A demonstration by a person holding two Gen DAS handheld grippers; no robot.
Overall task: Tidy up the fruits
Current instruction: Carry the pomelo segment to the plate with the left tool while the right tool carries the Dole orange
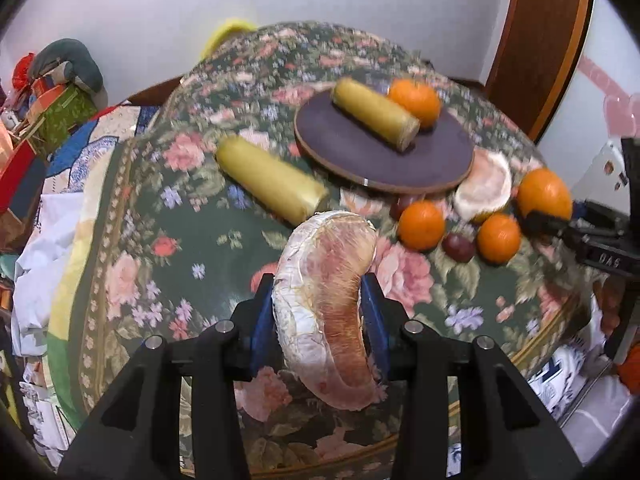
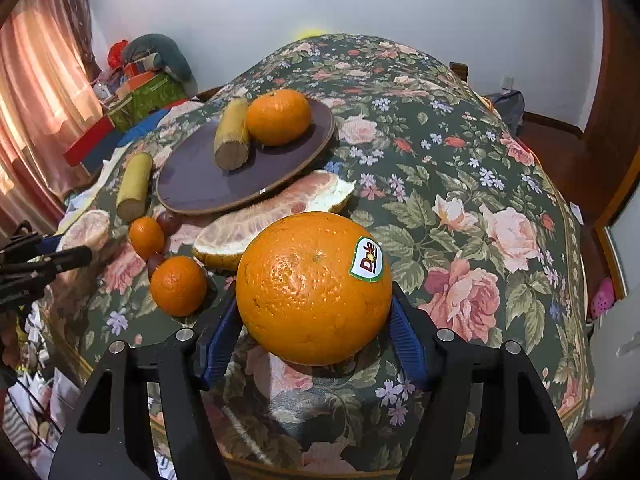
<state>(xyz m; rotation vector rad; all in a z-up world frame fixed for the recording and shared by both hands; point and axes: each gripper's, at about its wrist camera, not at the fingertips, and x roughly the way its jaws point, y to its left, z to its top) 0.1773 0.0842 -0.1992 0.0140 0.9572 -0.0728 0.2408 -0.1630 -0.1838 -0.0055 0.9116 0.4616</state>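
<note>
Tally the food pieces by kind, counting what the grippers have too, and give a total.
Oranges: 4
Pomelo segments: 2
Yellow cylinder pieces: 2
Small dark red fruits: 2
Total: 10

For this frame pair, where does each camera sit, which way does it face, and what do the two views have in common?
Left wrist: sits on the left gripper, looking down along its fingers at a pomelo wedge clamped between them; the right gripper shows at the right edge.
Right wrist: sits on the right gripper, looking down at the Dole orange between its jaws.
Shared: the dark plate on the floral tablecloth.
</note>
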